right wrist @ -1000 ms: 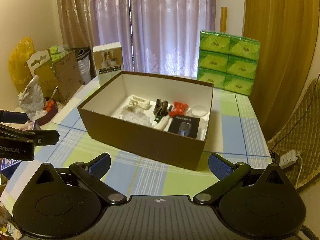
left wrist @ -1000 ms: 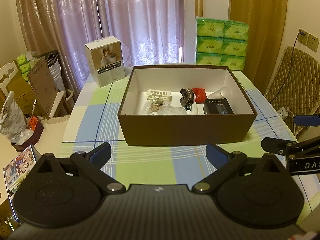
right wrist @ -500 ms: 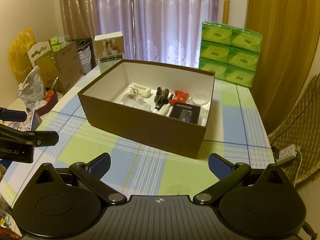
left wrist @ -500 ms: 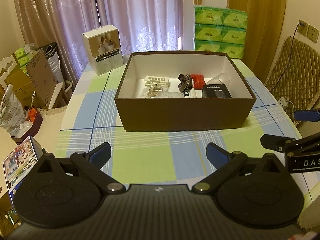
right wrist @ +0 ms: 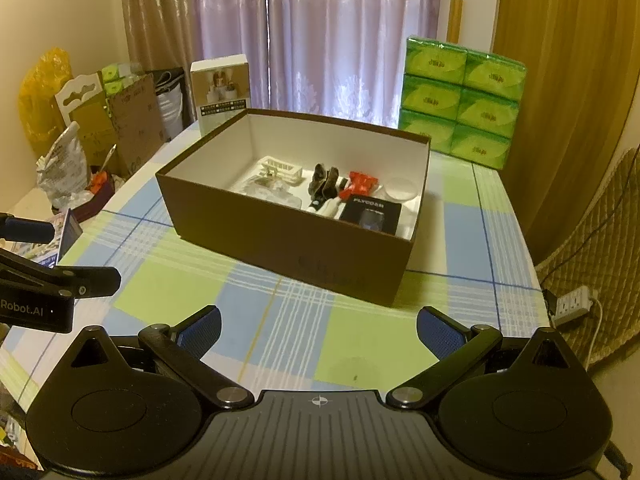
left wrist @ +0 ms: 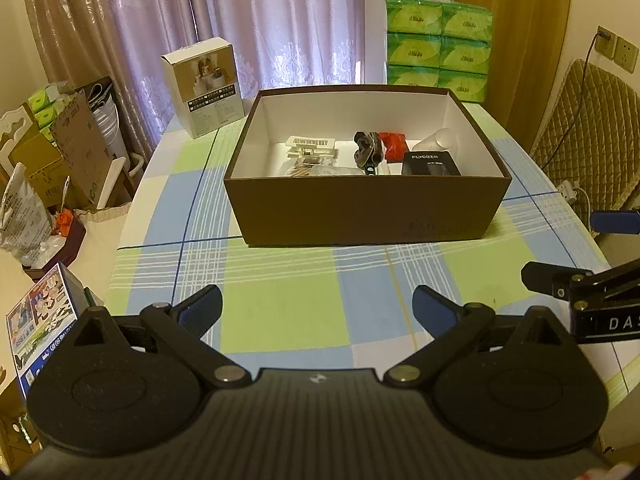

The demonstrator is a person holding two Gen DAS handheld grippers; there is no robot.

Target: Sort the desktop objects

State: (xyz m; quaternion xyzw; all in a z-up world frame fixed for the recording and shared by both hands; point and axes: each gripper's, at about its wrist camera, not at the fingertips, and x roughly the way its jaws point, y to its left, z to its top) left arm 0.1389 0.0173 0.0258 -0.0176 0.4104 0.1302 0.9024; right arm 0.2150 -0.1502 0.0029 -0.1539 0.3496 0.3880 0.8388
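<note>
Both grippers hang back over the near edge of the checked-cloth counter (left wrist: 280,312), and neither carries anything: the left gripper (left wrist: 316,306) has its blue-padded fingers wide apart, and the right gripper (right wrist: 318,326) the same, fingers spread and empty. The sorting looks close to finished, I'd say. The open brown cardboard box with the white lining (left wrist: 366,204) sits mid-counter and holds the lot: a white slotted plastic rack (left wrist: 312,145) to the left, a dark crumpled bundle (right wrist: 324,179) in the middle, a red wrapped packet (right wrist: 360,182), a round white lid (right wrist: 401,189) at the far right, a black printed carton (right wrist: 372,213) near right. No loose items show on the cloth around it. The box's long axis runs left to right across the counter, mouth facing up; from the right wrist it reads skewed, near corner toward the camera. Behind stand a white product carton (left wrist: 204,86) and stacked green tissue packs (left wrist: 438,48), likely not part of the job.
</note>
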